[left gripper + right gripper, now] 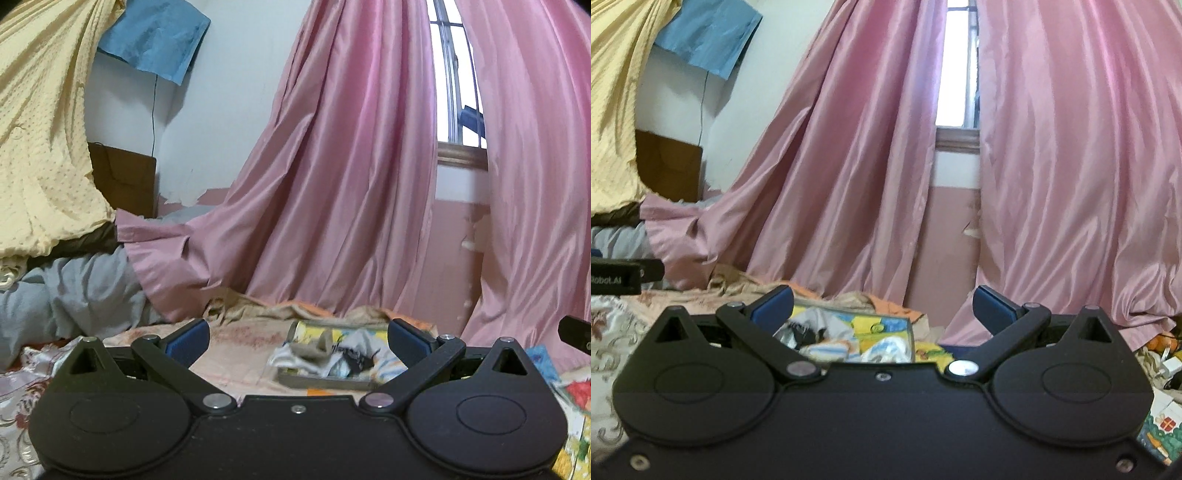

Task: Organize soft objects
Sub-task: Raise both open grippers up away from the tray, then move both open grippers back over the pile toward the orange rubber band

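A low box (325,380) printed in yellow and blue lies on the bed, holding a heap of socks (332,354) in white, grey and black. My left gripper (298,339) stands open just short of it, nothing between its blue pads (188,338). In the right wrist view the same box (886,328) with socks (827,343) sits low, partly hidden behind the gripper body. My right gripper (884,306) is open too, and empty. The left gripper's body (624,277) pokes in at the left edge.
Pink curtains (351,184) hang behind the bed, over a window (458,74). A yellow cloth (40,129) and a grey bundle (66,295) pile up at the left. A patterned bedspread (18,387) covers the bed. Small clutter (1171,365) lies at the far right.
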The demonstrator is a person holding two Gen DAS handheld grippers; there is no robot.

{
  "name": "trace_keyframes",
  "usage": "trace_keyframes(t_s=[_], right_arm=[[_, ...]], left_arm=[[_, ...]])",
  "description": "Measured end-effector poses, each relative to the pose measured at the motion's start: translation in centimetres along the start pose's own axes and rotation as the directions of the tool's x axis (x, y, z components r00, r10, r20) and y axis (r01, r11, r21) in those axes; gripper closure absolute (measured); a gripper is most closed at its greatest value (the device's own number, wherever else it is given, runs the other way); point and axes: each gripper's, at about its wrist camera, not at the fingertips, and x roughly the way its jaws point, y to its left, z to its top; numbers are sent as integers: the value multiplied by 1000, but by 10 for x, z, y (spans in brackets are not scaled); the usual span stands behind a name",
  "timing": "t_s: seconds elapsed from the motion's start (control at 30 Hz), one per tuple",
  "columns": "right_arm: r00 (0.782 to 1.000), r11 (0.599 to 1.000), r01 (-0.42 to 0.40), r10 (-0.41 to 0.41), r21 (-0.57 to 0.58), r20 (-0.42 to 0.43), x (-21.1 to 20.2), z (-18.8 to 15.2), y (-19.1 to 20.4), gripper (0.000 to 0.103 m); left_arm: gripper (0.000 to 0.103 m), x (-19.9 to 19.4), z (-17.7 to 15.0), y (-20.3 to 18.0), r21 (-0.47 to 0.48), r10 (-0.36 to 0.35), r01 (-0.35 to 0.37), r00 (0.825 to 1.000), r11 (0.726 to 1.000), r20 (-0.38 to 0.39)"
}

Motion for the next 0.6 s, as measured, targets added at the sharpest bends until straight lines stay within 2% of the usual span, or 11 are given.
trace_keyframes(t_s=[0.23,0.6], right_arm=[[999,1000,-27,26,-16,-45,1,-24,10,0],[995,999,-9,4,-41,-104,0,-55,29,0]], left_arm=[[1,-18,-15,3,35,19,-16,996,999,-85],[1,-36,-33,-7,99,12,6,983,995,-181]])
